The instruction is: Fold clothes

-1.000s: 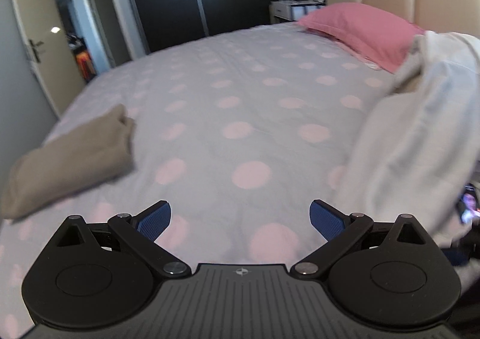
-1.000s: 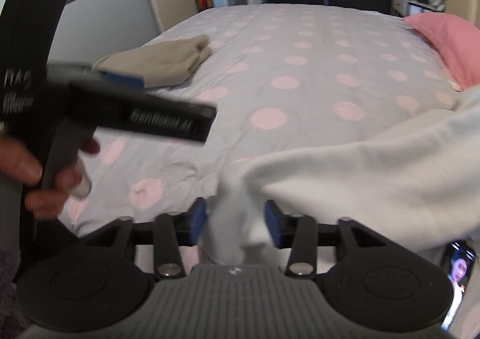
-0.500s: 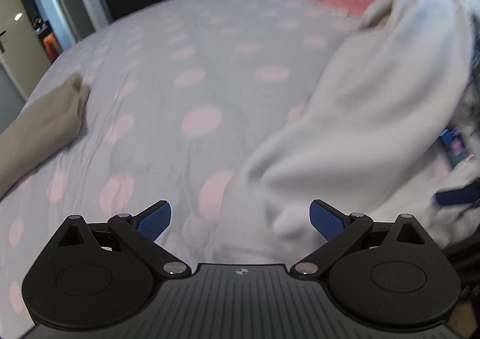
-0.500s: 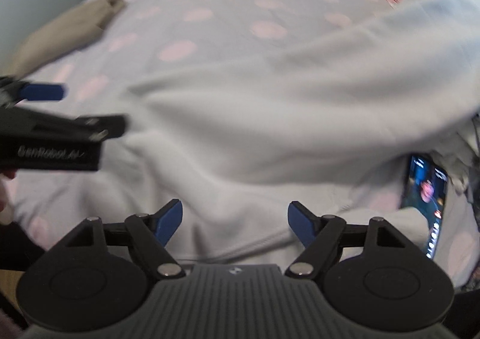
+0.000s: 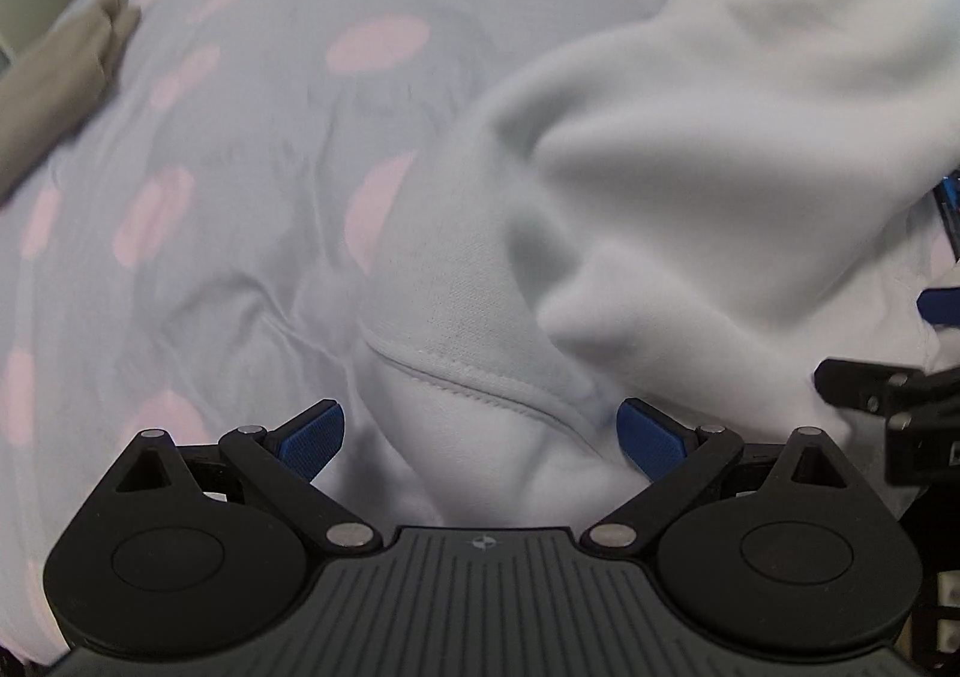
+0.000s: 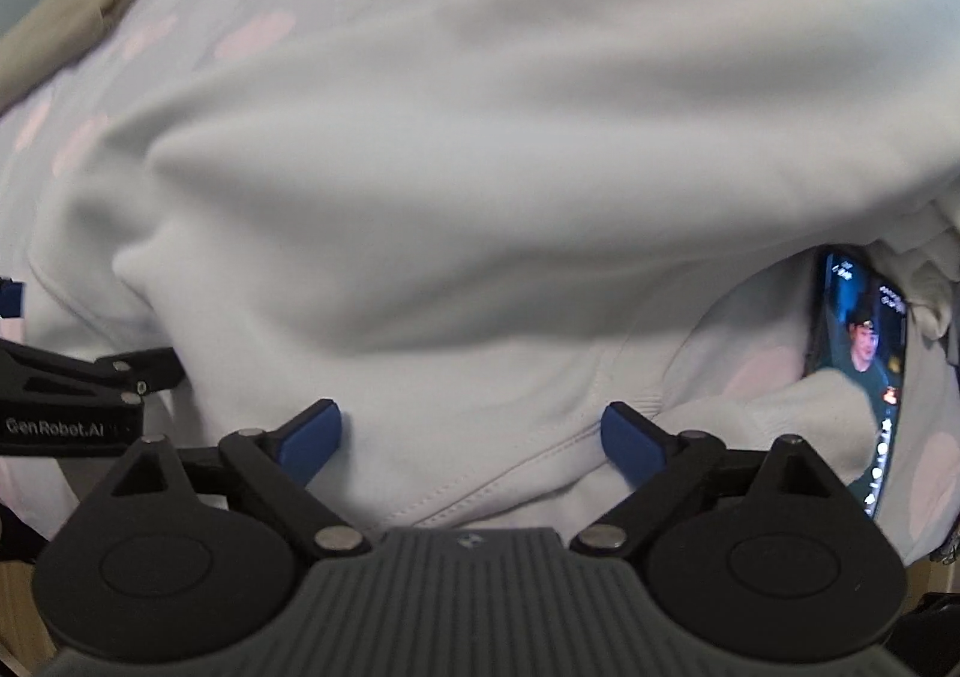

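A white sweatshirt [image 5: 690, 149] [image 6: 480, 167] lies rumpled across the near side of the bed. My left gripper [image 5: 483, 434] stands open close above its seamed hem, and cloth lies between the wide-apart blue pads without being pinched. My right gripper [image 6: 471, 437] is opening, its pads spread wide over another stretch of the hem, and no cloth is pressed between them. Each gripper shows at the edge of the other's view: the right one [image 5: 894, 395] and the left one [image 6: 78, 401].
The bed cover [image 5: 198, 185] is pale lilac with pink dots. A folded beige garment [image 5: 54, 77] [image 6: 66, 23] lies at the far left. A phone [image 6: 861, 353] with a lit screen rests on the bed to the right, partly under the sweatshirt.
Both grippers have dropped and tipped down toward the bed. The right one, shut on the white sweatshirt a second ago, has let go and spread wide; the sweatshirt now lies on the bed.
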### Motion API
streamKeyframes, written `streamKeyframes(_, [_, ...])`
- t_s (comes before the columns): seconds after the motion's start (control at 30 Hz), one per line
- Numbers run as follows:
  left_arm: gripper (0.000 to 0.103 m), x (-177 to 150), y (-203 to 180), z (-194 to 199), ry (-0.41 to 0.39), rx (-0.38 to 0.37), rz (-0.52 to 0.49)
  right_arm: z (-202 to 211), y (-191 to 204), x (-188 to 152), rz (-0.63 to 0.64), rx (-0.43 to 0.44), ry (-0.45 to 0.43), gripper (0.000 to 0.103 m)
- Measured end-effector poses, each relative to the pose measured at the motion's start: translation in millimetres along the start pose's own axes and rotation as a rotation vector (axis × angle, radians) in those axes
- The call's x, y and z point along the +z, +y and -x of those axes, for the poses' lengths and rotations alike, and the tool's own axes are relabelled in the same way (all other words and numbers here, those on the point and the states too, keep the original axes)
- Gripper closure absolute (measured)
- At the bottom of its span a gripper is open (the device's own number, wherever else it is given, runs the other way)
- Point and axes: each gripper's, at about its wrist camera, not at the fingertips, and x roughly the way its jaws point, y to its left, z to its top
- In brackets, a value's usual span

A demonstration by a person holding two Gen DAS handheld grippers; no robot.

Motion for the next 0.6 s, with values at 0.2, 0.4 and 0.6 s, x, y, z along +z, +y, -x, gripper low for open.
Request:
streamKeyframes(0.2, [0.029, -0.3, 3.5, 2.5, 0.001, -0.07, 0.03, -3.2, 4.5, -4.7, 0.079, -0.007, -0.021, 0.03])
streamKeyframes(0.4, [0.071, -5.0, 11.3, 18.3, -0.033, -0.085, 0.08, 11.2, 5.5, -8.1, 0.097, -0.017, -0.057, 0.082])
streamKeyframes(0.6, [0.087, -1.7, 31.5, 53.2, -0.088, -0.084, 0.164, 61.0, 30.3, -10.1, 0.185, 0.074, -0.173, 0.088])
